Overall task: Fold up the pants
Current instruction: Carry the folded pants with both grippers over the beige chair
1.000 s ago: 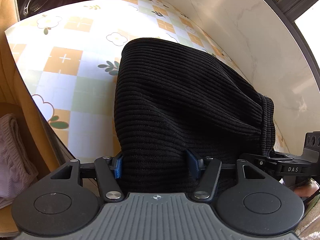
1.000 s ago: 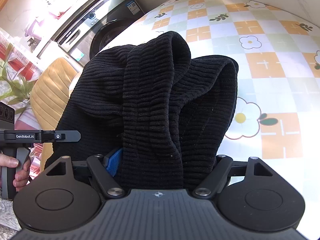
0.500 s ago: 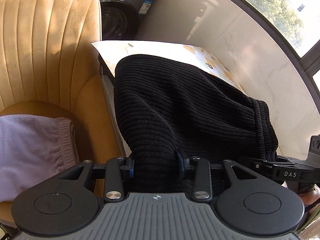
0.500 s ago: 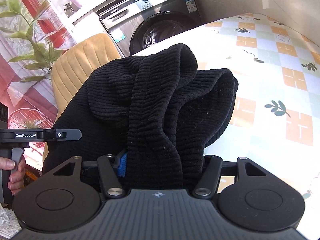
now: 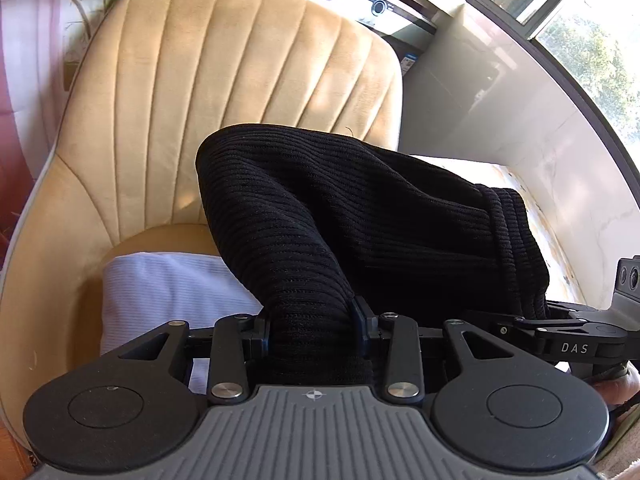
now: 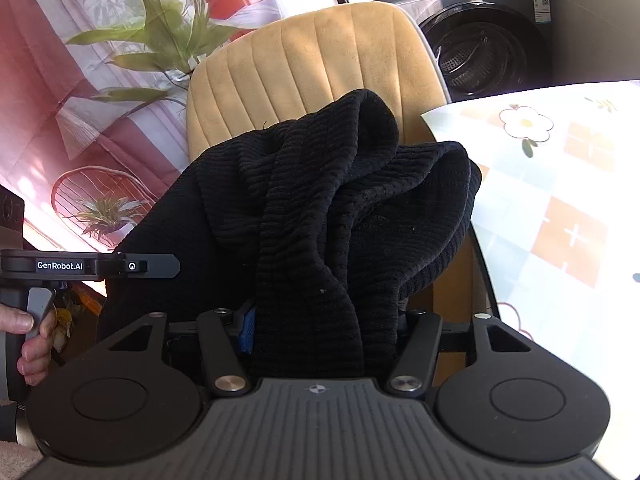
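- The left gripper (image 5: 314, 330) is pinching a thick bunch of the black pants (image 5: 360, 216), and its two fingers are squeezing the cloth from both sides.
- The right gripper (image 6: 324, 334) is pinching another bunch of the same pants (image 6: 320, 216), with the cloth packed between its fingers.
- The pants are hanging in the air between the two grippers, folded into a bundle, off the table (image 6: 560, 200) and in front of the yellow chair (image 5: 224, 88).
- A light purple cloth (image 5: 168, 284) is lying on the chair seat, just under the left gripper.
- This looks like the carrying step: the folding seems mostly done, and the bundle is heading for a place to rest.
- The next move probably calls for lowering both grippers together, so the bundle is landing flat on the seat beside or on top of the purple cloth.
- Both grippers should be letting go only once the pants are resting, or the folds may fall open.
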A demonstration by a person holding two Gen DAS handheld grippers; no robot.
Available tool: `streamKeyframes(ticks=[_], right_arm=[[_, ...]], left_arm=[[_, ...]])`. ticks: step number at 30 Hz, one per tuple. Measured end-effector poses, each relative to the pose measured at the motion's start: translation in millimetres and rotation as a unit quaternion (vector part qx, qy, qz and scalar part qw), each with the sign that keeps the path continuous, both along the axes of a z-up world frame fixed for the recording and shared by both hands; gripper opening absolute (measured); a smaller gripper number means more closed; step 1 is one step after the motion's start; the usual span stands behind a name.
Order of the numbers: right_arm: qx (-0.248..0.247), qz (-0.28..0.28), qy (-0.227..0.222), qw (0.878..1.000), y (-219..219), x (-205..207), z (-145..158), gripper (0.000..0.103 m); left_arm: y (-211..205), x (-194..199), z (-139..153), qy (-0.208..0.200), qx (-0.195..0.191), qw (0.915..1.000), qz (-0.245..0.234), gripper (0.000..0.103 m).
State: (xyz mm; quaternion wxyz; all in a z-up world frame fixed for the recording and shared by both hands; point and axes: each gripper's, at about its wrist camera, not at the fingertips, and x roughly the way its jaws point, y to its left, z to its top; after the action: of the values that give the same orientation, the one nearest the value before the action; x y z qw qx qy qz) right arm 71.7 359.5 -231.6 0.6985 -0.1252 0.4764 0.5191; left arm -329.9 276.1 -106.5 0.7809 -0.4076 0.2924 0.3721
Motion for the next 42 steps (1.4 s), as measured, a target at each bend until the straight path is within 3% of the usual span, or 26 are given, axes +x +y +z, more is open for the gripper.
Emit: streamKeyframes(ticks=[6,16,20,22,25,31,34,42], right_arm=[[-0.038,0.02,0.029,0.999,65,-7,-67,0.058],[-0.115,-0.016,0.049,0.992,100,-3,-169,0.061],[-0.173,-0.041,0.046,0.983,104,3,-210,0.074],[-0.19,-0.049,0.047,0.979,101,5,-222,0.08],[-0.188,-0.051,0.041,0.98,99,3,-223,0.084],[-0.204,-0.056,0.032,0.977,99,-1,-223,0.097],[-0.216,-0.057,0.023,0.974,103,-2,-222,0.103],[-0.224,-0.041,-0.029,0.973,128,-29,-212,0.103]], left_arm=[[48,-45,-46,0.019,-0.036,0.9988,0.029,0.038],[86,-48,-122,0.073,-0.072,0.9943,0.029,0.039],[96,-46,-157,0.119,-0.094,0.9881,0.022,0.048],[97,-52,-167,0.129,-0.098,0.9867,0.016,0.062],[97,-60,-170,0.132,-0.095,0.9862,0.028,0.078],[103,-69,-178,0.151,-0.099,0.983,0.036,0.097],[102,-66,-175,0.164,-0.101,0.9806,0.039,0.1],[100,-55,-174,0.191,-0.098,0.976,0.039,0.103]])
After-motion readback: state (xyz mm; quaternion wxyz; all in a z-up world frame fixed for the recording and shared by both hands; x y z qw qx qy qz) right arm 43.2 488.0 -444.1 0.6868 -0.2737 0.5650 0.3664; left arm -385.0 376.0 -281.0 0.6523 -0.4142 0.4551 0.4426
